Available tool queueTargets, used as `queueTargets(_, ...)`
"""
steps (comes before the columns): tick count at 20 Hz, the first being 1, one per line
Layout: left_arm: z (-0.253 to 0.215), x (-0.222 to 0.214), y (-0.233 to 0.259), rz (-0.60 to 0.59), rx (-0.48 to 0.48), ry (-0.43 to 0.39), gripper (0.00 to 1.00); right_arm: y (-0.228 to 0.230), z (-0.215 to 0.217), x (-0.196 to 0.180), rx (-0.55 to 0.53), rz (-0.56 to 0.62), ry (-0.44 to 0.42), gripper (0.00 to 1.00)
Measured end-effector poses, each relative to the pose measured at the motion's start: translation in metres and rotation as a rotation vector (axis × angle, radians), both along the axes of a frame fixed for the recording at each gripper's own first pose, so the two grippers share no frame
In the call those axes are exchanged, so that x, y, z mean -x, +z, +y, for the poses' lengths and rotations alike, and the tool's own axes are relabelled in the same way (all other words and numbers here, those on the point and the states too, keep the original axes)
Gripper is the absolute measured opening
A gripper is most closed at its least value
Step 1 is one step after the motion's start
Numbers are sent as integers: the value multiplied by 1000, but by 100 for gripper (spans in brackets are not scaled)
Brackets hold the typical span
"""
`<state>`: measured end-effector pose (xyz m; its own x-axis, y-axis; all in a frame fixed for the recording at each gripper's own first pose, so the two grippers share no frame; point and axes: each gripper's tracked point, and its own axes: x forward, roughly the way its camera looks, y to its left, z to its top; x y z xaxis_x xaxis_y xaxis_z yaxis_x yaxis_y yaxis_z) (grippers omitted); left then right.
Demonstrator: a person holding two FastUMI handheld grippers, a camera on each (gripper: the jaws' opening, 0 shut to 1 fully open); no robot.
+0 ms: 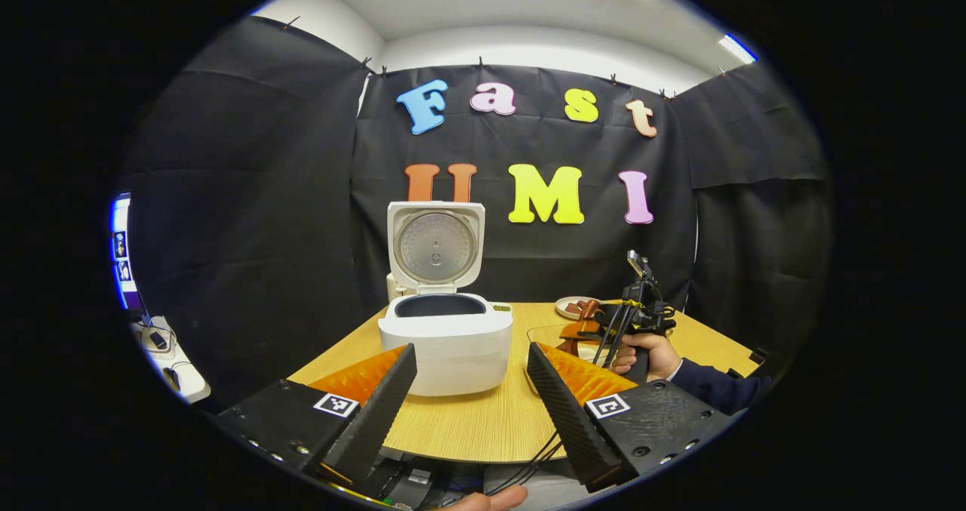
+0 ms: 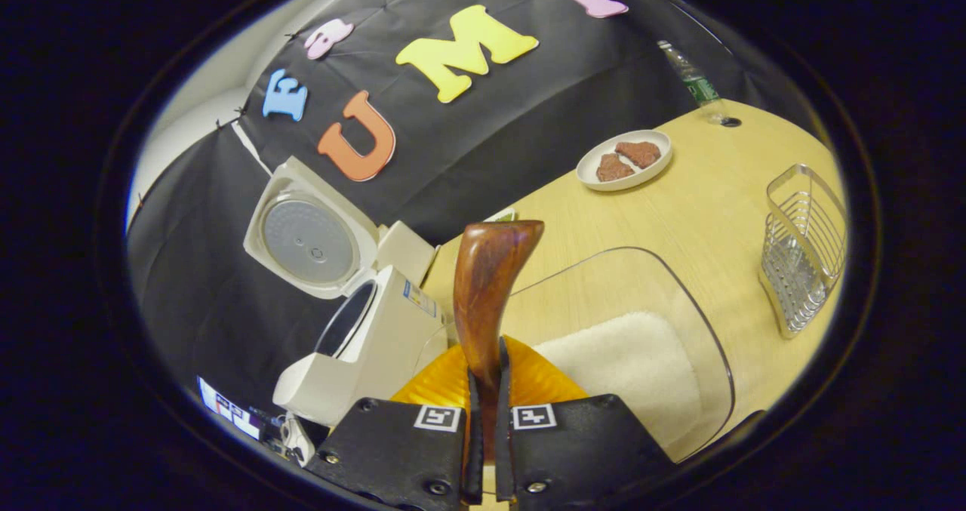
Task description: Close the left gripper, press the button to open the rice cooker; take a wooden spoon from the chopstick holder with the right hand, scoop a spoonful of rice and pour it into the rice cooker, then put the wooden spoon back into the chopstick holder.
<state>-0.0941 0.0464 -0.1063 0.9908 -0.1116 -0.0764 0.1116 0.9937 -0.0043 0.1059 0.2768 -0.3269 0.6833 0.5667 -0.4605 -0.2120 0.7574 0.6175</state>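
Note:
The white rice cooker (image 1: 445, 345) stands on the table with its lid (image 1: 434, 248) swung upright and the pot uncovered. My left gripper (image 1: 472, 352) is open just in front of it, holding nothing. The right gripper (image 2: 484, 364) is shut on the handle of a dark wooden spoon (image 2: 490, 277), whose bowl end points up and away. Under the spoon sits a clear bowl (image 2: 702, 322) with white rice (image 2: 626, 367) in it. The rice cooker (image 2: 362, 345) lies to the spoon's left. In the left gripper view a hand holds the right gripper (image 1: 638, 315) beside the cooker, over the bowl.
A wire chopstick holder (image 2: 804, 247) stands at the right of the wooden table (image 2: 702, 217). A white plate (image 2: 625, 160) with brown pieces sits near the back, and a bottle (image 2: 694, 81) stands by the wall. A fingertip shows below the table's front edge (image 1: 483, 500).

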Motion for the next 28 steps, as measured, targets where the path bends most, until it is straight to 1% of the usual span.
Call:
queueTargets(4,12,-3,-1,1,-5,38,94,16,-26,-8,-101,-2,-68,12)
queueTargets(8,18,-10,7,-33,27,68,94,20,-43,-9,-213,11,-118,11)
queueTargets(10,23,-11,7,-28,41,84,94,26,-53,-10,-311,35,-157,13)
queueTargets(12,24,-13,6,-20,44,92,94,36,-58,-10,-424,65,-179,9)
queueTargets(13,25,-12,5,-13,39,96,94,43,-57,-8,-469,83,-168,11)
queueTargets(14,26,-12,5,-17,30,99,94,50,-55,-5,-510,98,-158,11)
queueTargets(16,34,-13,11,-35,17,127,94,68,-61,-2,-583,115,-164,11)
queueTargets(18,41,-10,18,-61,5,157,94,80,-68,1,-693,189,-183,11)
queueTargets(20,40,-8,18,-72,-15,158,94,96,-75,5,-850,287,-193,11)
queueTargets(22,40,-6,13,-60,-22,155,94,110,-89,8,-930,314,-202,11)
queueTargets(23,41,-4,13,-62,-20,154,94,115,-98,5,-956,303,-229,11)
queueTargets(24,42,-4,14,-66,-17,155,94,115,-98,5,-958,318,-247,11)
queueTargets(25,41,-3,17,-73,-12,155,94,113,-96,9,-943,334,-247,11)
queueTargets(28,43,3,23,-97,-6,160,94,119,-98,7,-864,295,-248,11)
